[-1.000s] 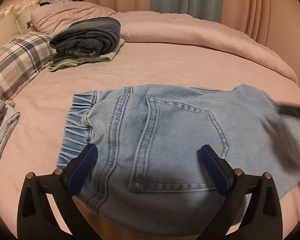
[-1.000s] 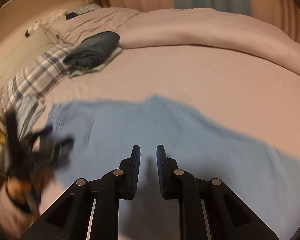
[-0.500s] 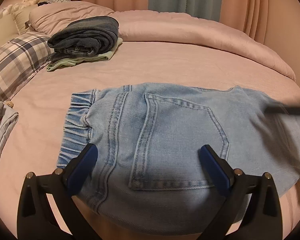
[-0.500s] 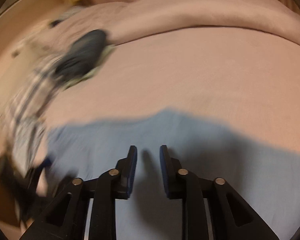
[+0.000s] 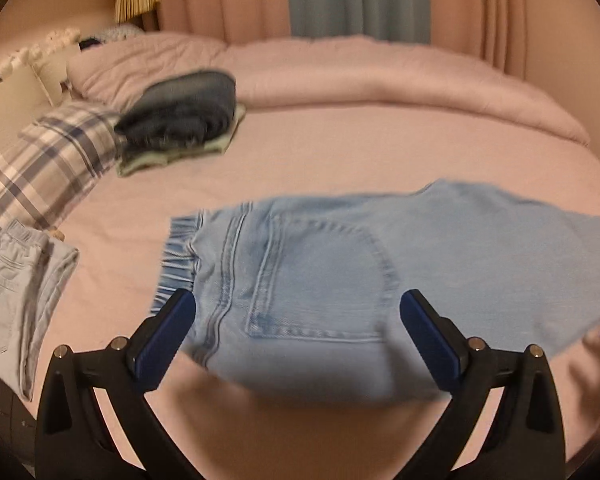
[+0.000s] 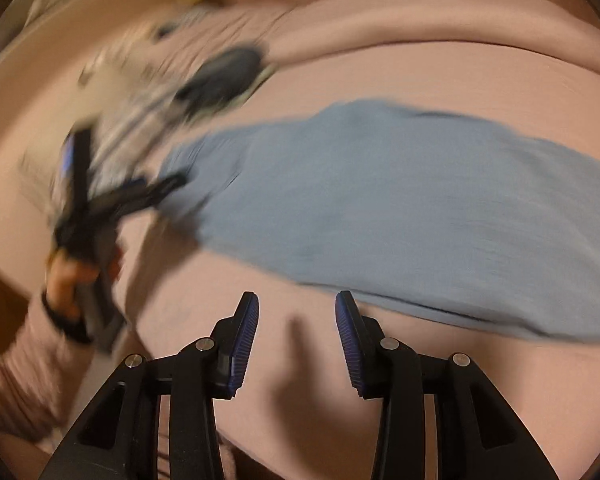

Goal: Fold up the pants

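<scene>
Two grippers hang over the pink bed [image 5: 340, 152], neither holding anything. Left gripper [image 5: 298, 330] stands wide open above the light-blue pants [image 5: 340, 264], which lie flat mid-bed — elastic waistband toward 9 o'clock. Right gripper [image 6: 297, 338] — jaws opening, only bare sheet between them — sits just short of the pants' near edge. Folded dark jeans [image 5: 184, 114] rest at 10 o'clock.

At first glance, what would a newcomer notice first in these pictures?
The light blue denim pants spread flat on the pink bed, back pocket up, draw the eye first. Behind them at the left, a dark folded stack sits by a plaid pillow. Both tools are empty.
</scene>
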Available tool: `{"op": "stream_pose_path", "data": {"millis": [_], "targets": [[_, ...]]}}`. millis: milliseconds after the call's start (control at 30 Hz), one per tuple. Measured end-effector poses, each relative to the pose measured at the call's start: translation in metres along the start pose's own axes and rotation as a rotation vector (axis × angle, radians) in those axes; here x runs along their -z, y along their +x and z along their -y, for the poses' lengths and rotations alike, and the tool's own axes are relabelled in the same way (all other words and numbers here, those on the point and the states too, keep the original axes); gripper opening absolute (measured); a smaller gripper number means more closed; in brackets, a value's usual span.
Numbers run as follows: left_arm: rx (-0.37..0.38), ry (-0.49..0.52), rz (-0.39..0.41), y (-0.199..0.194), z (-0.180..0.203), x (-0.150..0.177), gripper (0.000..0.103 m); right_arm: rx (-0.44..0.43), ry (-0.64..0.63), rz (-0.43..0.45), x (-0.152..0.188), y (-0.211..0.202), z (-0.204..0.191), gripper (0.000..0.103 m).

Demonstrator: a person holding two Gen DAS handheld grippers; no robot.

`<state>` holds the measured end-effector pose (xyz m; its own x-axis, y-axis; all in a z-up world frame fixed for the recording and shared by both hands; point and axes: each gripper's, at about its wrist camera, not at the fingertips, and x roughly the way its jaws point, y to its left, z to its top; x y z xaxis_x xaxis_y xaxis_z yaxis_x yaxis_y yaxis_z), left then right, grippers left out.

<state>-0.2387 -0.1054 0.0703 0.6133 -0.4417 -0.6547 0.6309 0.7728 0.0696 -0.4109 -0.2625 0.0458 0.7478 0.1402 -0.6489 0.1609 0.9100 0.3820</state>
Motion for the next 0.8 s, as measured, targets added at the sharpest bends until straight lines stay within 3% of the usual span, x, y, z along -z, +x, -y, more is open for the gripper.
{"op": "stream_pose_path", "data": {"millis": [67,167,267,467,567,800], "targets": [[0.062,-0.037,-0.003,-0.013,0.004,0.002,0.102,0.029,0.166,0.093,0.005,-0.036,0.043,0.055],[0.159,-0.074,-0.029,-0.019,0.015,0.003,0.102,0.067,0.415,0.240,0.026,-0.082,0.105,0.056],[0.262,-0.087,-0.068,-0.018,0.035,0.000,0.102,0.119,0.596,0.331,0.054,-0.114,0.147,0.056],[0.414,-0.096,-0.150,-0.005,0.085,-0.003,0.102,0.184,0.845,0.437,0.101,-0.139,0.196,0.056],[0.442,-0.068,-0.172,0.002,0.115,-0.005,0.102,0.162,0.869,0.458,0.105,-0.133,0.206,0.056],[0.553,-0.104,-0.228,0.018,0.153,-0.006,0.102,0.213,0.823,0.499,0.088,-0.132,0.222,0.056]]}}
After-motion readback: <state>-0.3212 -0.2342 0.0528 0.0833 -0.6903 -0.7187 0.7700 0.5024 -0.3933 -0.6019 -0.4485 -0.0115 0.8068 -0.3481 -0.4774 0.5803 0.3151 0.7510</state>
